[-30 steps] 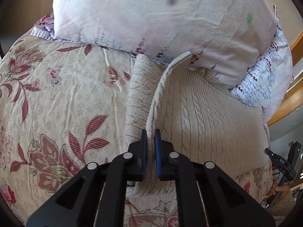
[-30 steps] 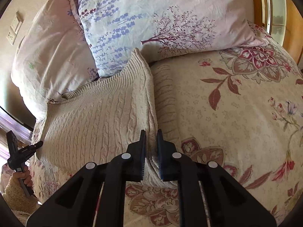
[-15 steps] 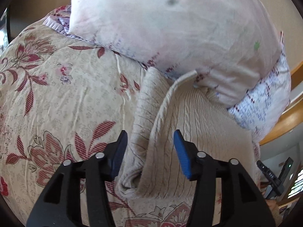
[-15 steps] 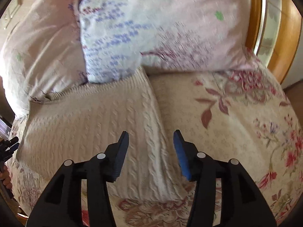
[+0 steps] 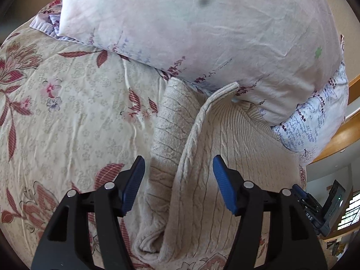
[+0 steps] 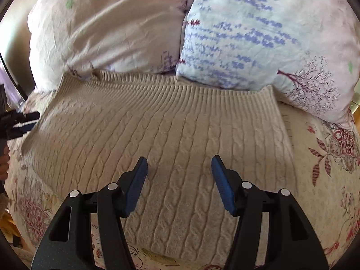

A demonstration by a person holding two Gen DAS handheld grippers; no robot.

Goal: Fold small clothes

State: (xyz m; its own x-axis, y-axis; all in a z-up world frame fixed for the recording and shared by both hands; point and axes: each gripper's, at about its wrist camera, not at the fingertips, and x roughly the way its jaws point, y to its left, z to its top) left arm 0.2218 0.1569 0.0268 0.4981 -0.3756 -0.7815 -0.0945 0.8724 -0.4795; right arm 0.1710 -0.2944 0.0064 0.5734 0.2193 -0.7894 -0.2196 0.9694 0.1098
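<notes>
The bed (image 5: 67, 117) in its floral cover fills both views, two pale pillows (image 6: 258, 33) stacked at its head. The cream cable-knit sweater (image 6: 171, 130) lies spread on it, ribbed hem right up against the pillows. The left gripper (image 5: 178, 181) hovers over the sweater's folded side edge, fingers (image 5: 132, 183) opening, the fold lying loose between them, pads clear of it. The right gripper (image 6: 179, 180) hangs above the flat knit, fingers (image 6: 221, 183) opening too, nothing pinched. A wooden bed frame (image 5: 333, 139) curves along the right.
</notes>
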